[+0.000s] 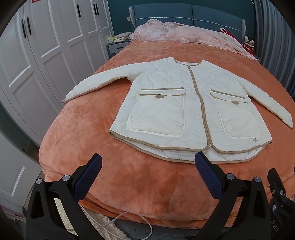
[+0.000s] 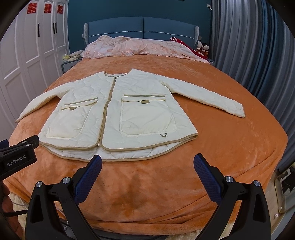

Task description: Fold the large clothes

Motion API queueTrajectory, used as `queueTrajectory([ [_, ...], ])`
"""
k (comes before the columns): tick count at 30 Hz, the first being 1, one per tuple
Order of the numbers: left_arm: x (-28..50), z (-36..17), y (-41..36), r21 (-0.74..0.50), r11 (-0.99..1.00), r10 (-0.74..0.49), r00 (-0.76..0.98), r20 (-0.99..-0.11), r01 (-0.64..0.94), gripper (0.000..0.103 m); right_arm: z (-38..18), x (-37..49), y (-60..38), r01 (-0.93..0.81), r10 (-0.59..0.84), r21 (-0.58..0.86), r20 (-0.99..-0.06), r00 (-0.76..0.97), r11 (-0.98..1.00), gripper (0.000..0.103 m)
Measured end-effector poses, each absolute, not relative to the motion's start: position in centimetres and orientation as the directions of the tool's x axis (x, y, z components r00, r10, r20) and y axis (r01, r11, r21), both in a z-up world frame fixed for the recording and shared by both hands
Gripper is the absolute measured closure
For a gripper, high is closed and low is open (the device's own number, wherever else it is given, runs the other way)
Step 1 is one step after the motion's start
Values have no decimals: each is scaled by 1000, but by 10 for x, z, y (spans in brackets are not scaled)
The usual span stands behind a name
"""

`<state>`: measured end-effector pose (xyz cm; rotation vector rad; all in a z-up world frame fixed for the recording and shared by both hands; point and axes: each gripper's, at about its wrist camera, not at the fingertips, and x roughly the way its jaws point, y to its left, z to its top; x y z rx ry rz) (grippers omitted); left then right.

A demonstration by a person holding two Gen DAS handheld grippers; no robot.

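1. My left wrist camera looks from the foot of the bed, a little above it, facing the blue headboard, with the wardrobe on its left.
2. My right wrist camera looks from the bed's foot too, just to the right, facing the headboard, curtain on its right.
3. Both stand near the foot edge and share the jacket spread mid-bed.
4. Each catches the other gripper at its frame edge.
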<state>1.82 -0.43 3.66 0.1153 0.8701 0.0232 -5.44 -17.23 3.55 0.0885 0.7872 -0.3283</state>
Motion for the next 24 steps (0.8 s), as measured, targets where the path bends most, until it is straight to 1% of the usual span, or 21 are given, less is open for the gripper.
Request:
queueTrajectory([
  [24,18,30,0,102,994,58,632,-773,33,5,33,-52,-171,320,-251,-39,-712,656,947,5],
])
